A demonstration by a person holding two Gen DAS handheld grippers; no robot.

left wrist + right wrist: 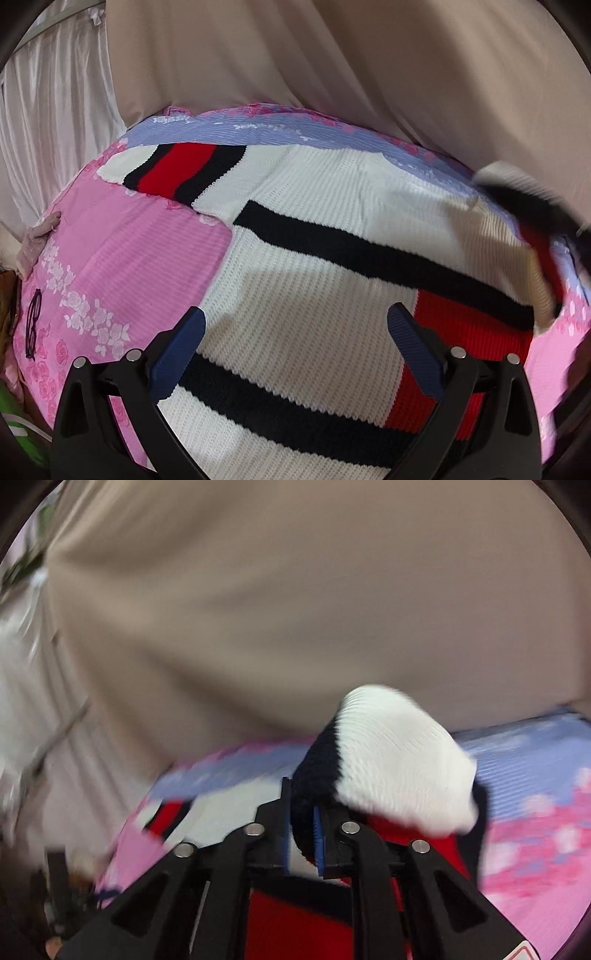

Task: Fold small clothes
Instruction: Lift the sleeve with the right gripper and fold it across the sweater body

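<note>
A white knit sweater (317,280) with black and red stripes lies spread flat on a pink and blue floral bedspread (122,266). Its left sleeve (173,170) stretches out to the far left. My left gripper (295,325) is open and hovers over the sweater's lower body, holding nothing. My right gripper (301,805) is shut on the right sleeve's cuff (388,760), lifted off the bed; the white cuff end sticks out past the fingers. In the left wrist view the lifted sleeve (524,206) is blurred at the far right.
A beige curtain (332,55) hangs behind the bed, with a white curtain (55,122) at the left. A pair of dark glasses (33,325) lies on the bedspread at the left edge. A small pinkish cloth (40,236) sits near the left bed edge.
</note>
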